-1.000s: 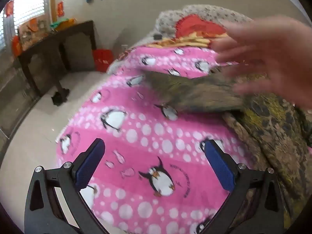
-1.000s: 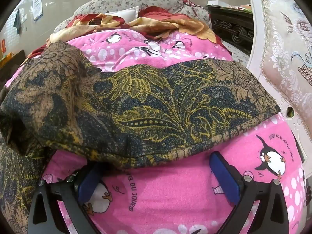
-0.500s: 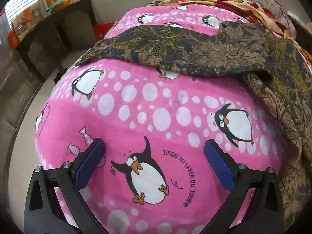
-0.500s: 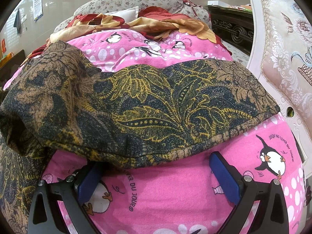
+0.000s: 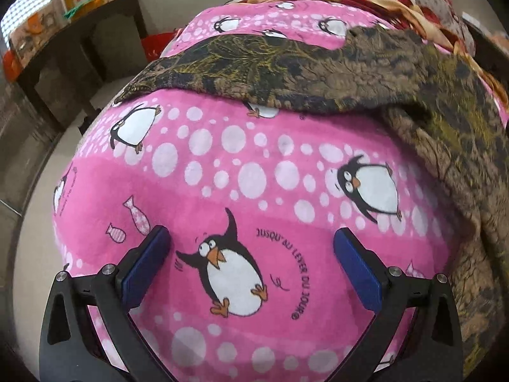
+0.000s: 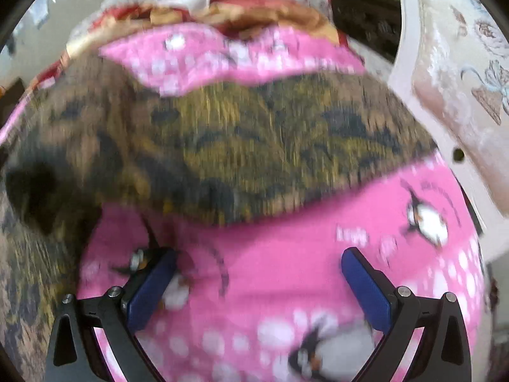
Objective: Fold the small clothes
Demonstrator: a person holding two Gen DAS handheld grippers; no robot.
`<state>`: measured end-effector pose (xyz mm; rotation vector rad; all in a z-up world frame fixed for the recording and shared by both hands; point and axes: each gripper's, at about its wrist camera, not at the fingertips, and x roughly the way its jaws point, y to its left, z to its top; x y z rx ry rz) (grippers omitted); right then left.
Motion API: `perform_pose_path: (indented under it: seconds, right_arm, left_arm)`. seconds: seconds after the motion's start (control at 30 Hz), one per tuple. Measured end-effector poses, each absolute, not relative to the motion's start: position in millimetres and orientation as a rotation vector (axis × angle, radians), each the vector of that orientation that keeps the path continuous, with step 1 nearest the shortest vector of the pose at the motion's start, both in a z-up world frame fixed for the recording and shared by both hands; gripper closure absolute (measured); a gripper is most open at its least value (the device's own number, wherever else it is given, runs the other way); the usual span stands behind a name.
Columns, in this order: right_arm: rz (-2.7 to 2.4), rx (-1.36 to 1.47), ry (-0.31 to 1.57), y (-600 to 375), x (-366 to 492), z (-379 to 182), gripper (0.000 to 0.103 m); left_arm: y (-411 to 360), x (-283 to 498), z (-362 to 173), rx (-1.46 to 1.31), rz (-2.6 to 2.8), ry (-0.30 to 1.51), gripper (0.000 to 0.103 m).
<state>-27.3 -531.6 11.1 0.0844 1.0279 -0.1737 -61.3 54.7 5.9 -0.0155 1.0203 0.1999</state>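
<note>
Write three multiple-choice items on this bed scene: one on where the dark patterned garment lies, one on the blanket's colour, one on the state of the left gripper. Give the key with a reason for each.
1. Where does the dark patterned garment lie?
A. On the floor
B. Spread on the blanket, beyond the left gripper
C. Hung on the dark table

2. What colour is the penguin blanket?
A. Pink with white dots
B. Plain blue
C. Green stripes

3. How is the left gripper?
A. Shut on the garment
B. Shut on the blanket
C. Open, holding nothing

Key: B, the garment stretches across the blanket above the fingertips in the left wrist view; A, pink cloth with white dots and penguins fills the view; C, the blue fingers stand wide apart, with only blanket visible between them.
</note>
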Motion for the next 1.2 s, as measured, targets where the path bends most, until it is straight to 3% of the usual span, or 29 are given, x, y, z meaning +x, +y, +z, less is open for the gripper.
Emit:
perform_pose_path:
  seconds: [0.23,0.37,0.57,0.63,0.73,0.83,0.93,1.07,1.2]
  right_arm:
    - [-0.187,0.073,1.045,-560.7,-110.8,51.1,0.0]
    - [-0.186,0.061,0.838,-573.4,-172.0,151.1,0.0]
    - [-0.005,0.048,0.379,-535.2,-243.1,333.0,0.0]
    - [0.054,0.046,0.296,-512.6,-241.2,363.8,0.0]
    - [0.083,0.107,0.318,-479.5,-204.8,395.6,0.0]
    - [0.154,0.232,0.426,-446.6,-144.1,391.9,0.0]
    - [0.213,0.256,0.529,-398.8,-87.1,353.7,0.0]
    - [0.18,0.049,0.658,-312.8,-32.4,261.4,0.0]
    - [0.148,-0.011,0.733,-290.0,-22.3,161.0,0.0]
  left_arm:
    - [55.3,-65.3,5.7,-0.012,0.186,1.028,0.0]
    - [51.2,-69.4,5.4,0.001,0.206,0.991,0.0]
    - [40.0,-75.2,9.9,0.02,0.217,1.005,0.0]
    - [36.5,-75.2,14.0,0.028,0.21,1.006,0.0]
    - [32.4,-75.8,18.6,0.046,0.205,0.999,0.0]
    - [32.2,-76.7,25.4,0.029,0.194,0.993,0.0]
    - [33.5,-77.4,34.6,0.027,0.198,0.976,0.0]
    - [35.5,-78.7,47.5,0.022,0.202,0.954,0.0]
    - [33.5,-78.0,54.2,0.028,0.199,0.941,0.0]
